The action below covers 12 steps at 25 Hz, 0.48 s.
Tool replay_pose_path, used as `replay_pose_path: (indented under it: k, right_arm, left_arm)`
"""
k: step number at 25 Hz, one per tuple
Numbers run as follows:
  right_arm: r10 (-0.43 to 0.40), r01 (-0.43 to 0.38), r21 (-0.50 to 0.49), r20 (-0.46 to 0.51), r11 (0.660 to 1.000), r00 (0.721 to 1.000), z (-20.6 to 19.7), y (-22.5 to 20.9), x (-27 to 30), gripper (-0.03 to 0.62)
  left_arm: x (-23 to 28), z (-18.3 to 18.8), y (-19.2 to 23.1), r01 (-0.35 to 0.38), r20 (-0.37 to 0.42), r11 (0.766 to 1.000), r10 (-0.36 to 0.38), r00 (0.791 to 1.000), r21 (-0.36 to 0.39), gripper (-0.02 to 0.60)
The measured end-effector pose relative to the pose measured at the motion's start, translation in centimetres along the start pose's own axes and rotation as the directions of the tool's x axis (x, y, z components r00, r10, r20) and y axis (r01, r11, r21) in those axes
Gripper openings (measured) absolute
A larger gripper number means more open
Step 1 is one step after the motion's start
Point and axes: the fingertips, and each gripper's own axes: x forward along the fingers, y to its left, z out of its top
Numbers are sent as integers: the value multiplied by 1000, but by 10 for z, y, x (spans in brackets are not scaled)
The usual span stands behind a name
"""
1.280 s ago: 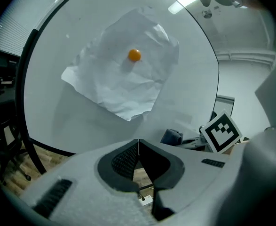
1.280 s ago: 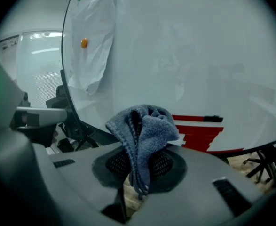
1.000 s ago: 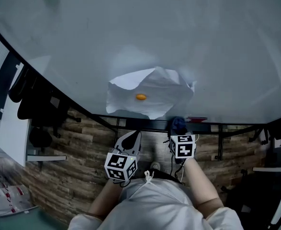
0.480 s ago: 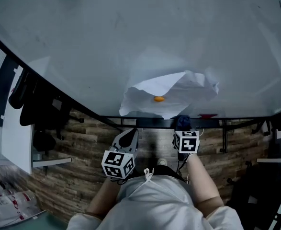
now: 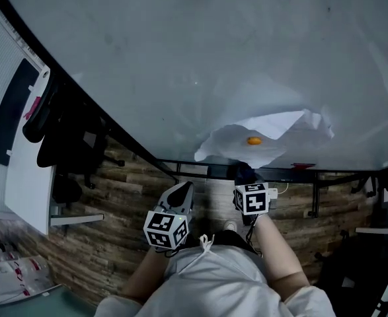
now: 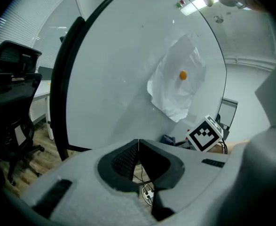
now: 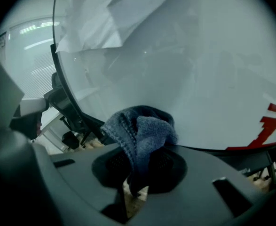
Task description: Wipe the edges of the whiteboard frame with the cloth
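Note:
The whiteboard (image 5: 200,51) fills the upper head view, its dark bottom frame (image 5: 293,174) running just above my grippers. My right gripper (image 5: 245,174) is shut on a blue-grey cloth (image 7: 142,133), bunched between its jaws and held right at the bottom frame edge (image 7: 232,153). My left gripper (image 5: 180,193) hangs lower and to the left, shut with nothing in it; its fingertips (image 6: 138,142) meet. A crumpled white paper (image 5: 266,137) is pinned to the board by an orange magnet (image 5: 254,140), also visible as paper (image 6: 177,86) in the left gripper view.
A black office chair (image 5: 65,140) and a white desk (image 5: 28,170) stand at left beside the board's dark side frame (image 6: 65,84). Wood-pattern floor (image 5: 101,243) lies below. A red marking (image 7: 269,124) shows near the board's lower right. Papers (image 5: 8,273) lie at bottom left.
The view has swung left, so the board's paper and magnet now sit further right. Both grippers stay shut in about the same place, the right one with the cloth at the bottom frame.

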Motion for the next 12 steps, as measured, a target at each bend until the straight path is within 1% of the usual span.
replay_pose_path:
  k: [4, 8, 10, 12]
  right_arm:
    - [0, -1, -47, -15, 999, 1000, 3, 20, 13, 69]
    - [-2, 1, -81, -23, 997, 1000, 8, 43, 20, 69]
    - [21, -23, -90, -23, 996, 1000, 11, 57, 24, 69]
    - [67, -69, -85, -24, 994, 997, 17, 78, 28, 69]
  left_arm:
    - [-14, -2, 21, -28, 2, 999, 28, 1000, -19, 18]
    - [-29, -2, 41, -57, 2, 998, 57, 998, -21, 18]
    - [-35, -1, 51, -68, 5, 997, 69, 998, -25, 18]
    - [-40, -1, 59, -77, 7, 997, 78, 997, -31, 18]
